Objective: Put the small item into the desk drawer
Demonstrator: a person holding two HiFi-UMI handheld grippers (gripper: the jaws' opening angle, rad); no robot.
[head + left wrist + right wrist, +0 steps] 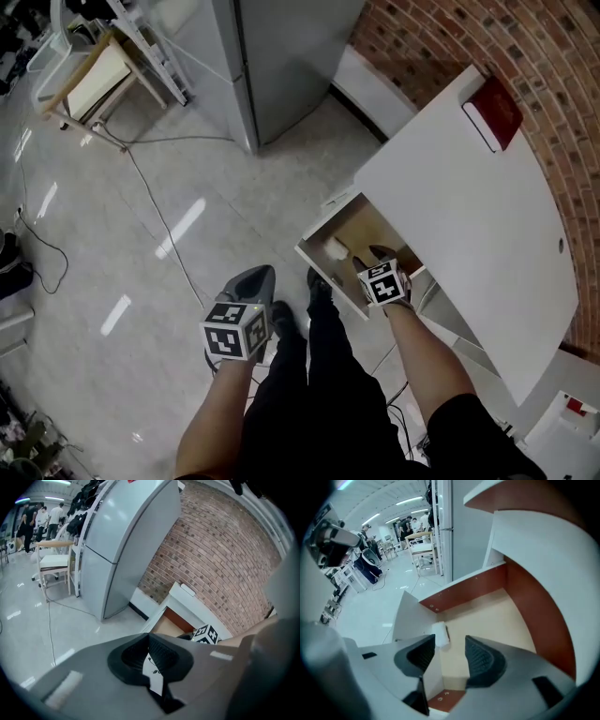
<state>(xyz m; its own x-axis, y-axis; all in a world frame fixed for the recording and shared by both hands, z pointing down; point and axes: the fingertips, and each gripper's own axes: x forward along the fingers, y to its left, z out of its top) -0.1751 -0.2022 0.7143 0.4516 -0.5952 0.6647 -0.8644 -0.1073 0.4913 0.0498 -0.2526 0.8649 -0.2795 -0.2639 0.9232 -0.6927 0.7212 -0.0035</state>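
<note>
Your right gripper (449, 652) hangs over the open drawer (497, 616), its jaws spread wide with nothing between them. The small item (440, 634) is a pale white, blocky piece with a dark edge on one side. It lies on the drawer's tan bottom, close to a side wall. Your left gripper (149, 639) is closed and empty, off to the side of the drawer.

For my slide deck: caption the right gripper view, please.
Right gripper, fingers apart, at the open tan wooden desk drawer where the small white oblong item lies.
</note>
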